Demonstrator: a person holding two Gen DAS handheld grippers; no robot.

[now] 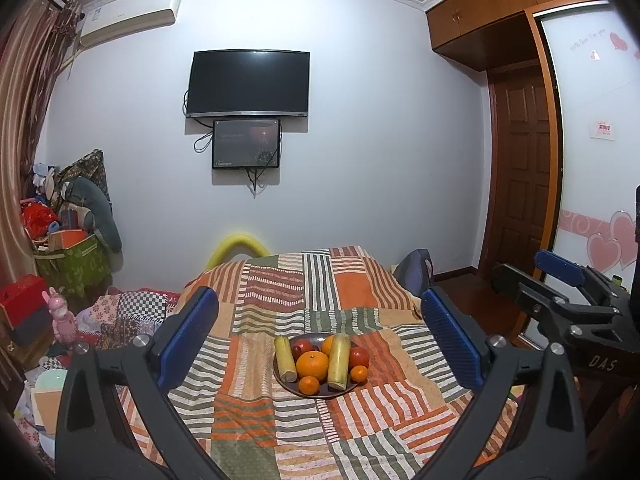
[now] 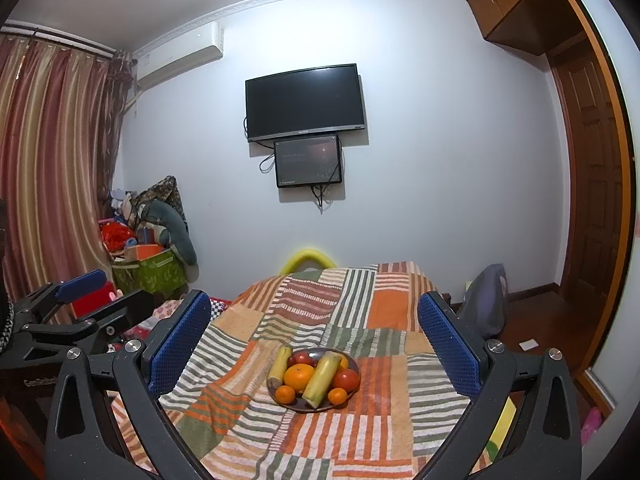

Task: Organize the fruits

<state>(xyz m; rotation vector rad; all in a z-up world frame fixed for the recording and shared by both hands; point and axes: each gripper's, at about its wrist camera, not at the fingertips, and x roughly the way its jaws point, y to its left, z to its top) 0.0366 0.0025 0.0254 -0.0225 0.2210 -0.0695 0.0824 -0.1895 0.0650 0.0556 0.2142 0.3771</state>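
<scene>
plate (image 1: 304,337) mostly hidden under fruit (image 1: 312,364).

Bedroom with pale walls and wooden fittings

A dark television (image 1: 249,83) hangs over a smaller screen (image 1: 246,144); air conditioner (image 1: 130,16) near striped curtains (image 2: 48,152), wooden door (image 1: 520,168) right, patchwork bedspread (image 1: 352,288) below.

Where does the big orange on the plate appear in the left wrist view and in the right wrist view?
Left wrist view: the big orange lies low and centred, between two yellow-green stalks.
Right wrist view: the big orange lies low, slightly left of centre.
Shared landmark: the dark plate on the striped patchwork cloth.
</scene>
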